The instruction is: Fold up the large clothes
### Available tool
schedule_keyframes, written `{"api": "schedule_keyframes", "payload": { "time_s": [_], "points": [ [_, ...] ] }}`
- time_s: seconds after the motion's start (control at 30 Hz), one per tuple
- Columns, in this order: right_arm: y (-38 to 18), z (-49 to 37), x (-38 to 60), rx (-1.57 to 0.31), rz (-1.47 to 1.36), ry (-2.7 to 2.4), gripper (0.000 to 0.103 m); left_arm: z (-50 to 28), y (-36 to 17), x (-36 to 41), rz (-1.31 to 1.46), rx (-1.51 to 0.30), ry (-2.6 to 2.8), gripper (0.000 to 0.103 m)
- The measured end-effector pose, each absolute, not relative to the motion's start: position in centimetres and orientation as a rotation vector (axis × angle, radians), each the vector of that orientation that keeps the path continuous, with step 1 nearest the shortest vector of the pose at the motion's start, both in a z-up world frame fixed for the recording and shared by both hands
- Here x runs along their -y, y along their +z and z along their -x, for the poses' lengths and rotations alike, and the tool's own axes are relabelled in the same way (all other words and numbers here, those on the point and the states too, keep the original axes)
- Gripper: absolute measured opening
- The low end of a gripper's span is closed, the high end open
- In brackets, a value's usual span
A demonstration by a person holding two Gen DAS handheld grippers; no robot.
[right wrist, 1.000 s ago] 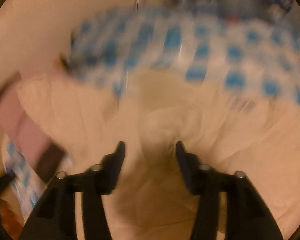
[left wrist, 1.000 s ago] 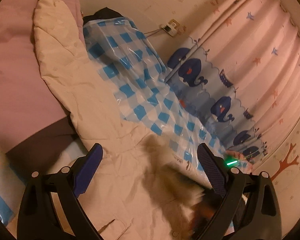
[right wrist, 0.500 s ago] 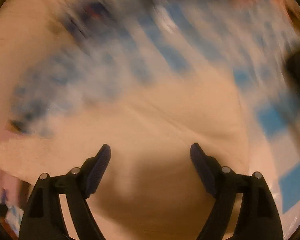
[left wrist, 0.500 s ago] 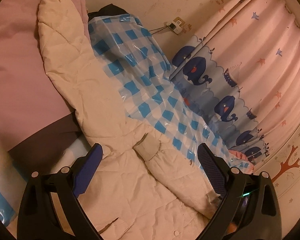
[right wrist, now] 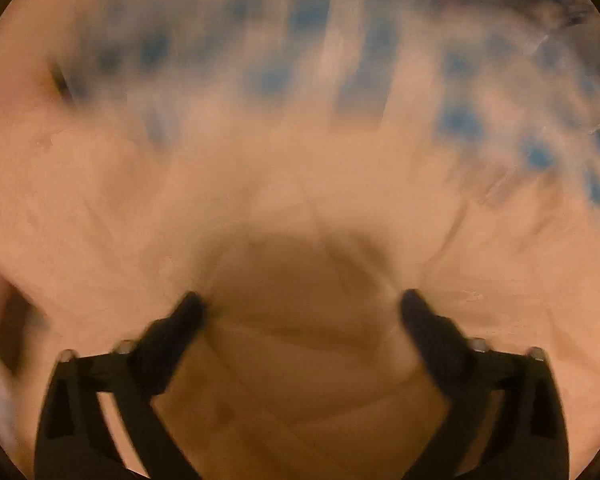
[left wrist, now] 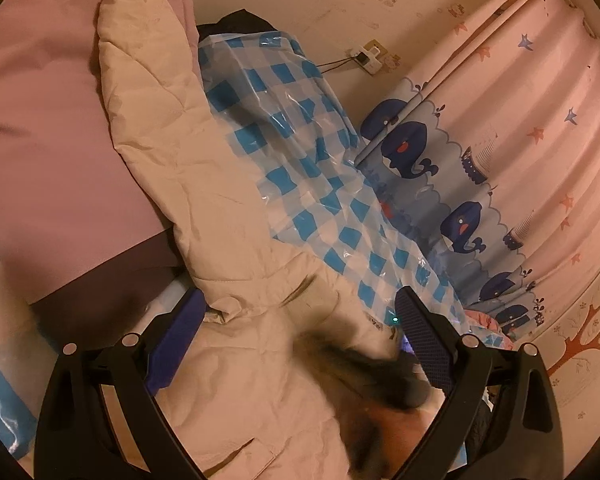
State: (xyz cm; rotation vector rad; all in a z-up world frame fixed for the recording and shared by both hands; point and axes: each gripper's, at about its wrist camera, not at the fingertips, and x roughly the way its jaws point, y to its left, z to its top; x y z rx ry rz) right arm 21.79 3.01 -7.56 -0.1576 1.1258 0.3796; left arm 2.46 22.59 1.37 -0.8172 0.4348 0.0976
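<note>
A cream quilted jacket lies on the bed, one sleeve stretched toward the upper left. My left gripper hovers open over its body, fingers wide apart and nothing gripped. A dark motion-blurred shape with a hand crosses the jacket between the left fingers. The right wrist view is blurred. There my right gripper hangs just above the jacket with its jaws opening. Cream fabric lies under the gap and neither pad presses on it.
A blue-and-white checked plastic sheet lies under the jacket and shows blurred in the right wrist view. Pink bedding lies on the left. A whale-print curtain hangs on the right, and a wall socket sits behind.
My right jaws have spread from narrow to wide. In the left wrist view the second sleeve lay plain across the jacket half a second ago; a dark blur now covers it.
</note>
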Motion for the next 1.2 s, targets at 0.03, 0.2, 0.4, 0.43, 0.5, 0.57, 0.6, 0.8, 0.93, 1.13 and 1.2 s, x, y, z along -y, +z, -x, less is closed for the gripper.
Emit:
{"api": "schedule_keyframes", "payload": {
  "time_s": [0.03,0.2,0.4,0.43,0.5,0.57,0.6,0.8,0.93,1.13,1.2],
  "points": [
    [-7.3,-22.0,-3.0,-1.12,0.135,0.376,0.097,-2.4,1.4,-22.8,0.817,-0.435,0.097,0.092],
    [-1.8,-16.5,0.5,-1.001,0.03,0.5,0.097,-1.4,1.8,-24.6,0.873,-0.385,0.109,0.092],
    [-2.1,-5.9,9.8,-0.913,0.114,0.333,0.097,1.5,3.5,-30.7,1.008,-0.235,0.089,0.092],
    [-3.2,-4.9,12.0,-0.929,0.087,0.283,0.097,1.8,4.1,-31.5,0.996,-0.217,0.091,0.092],
    [-6.2,-3.9,15.5,-0.993,-0.065,0.281,0.097,1.9,5.6,-33.5,0.914,-0.192,0.111,0.092],
    [-6.1,-3.7,16.3,-0.966,-0.102,0.294,0.097,1.2,6.7,-35.8,0.837,-0.208,0.141,0.092],
    [-6.3,-4.1,15.9,-0.973,-0.081,0.287,0.097,0.4,6.9,-37.3,0.824,-0.231,0.134,0.092],
    [-6.7,-4.4,15.4,-0.957,-0.049,0.282,0.097,-2.7,7.4,-45.4,0.914,-0.261,0.098,0.092],
    [-6.8,-4.5,15.4,-0.954,-0.051,0.282,0.097,-4.0,6.9,-48.2,0.988,-0.292,0.103,0.092],
    [-6.8,-4.1,15.3,-0.952,-0.054,0.28,0.097,-4.6,7.4,-48.1,0.896,-0.338,0.184,0.092],
    [-6.9,-4.5,15.2,-0.951,-0.054,0.28,0.097,-5.2,7.4,-48.5,0.906,-0.343,0.203,0.092]
  ]
}}
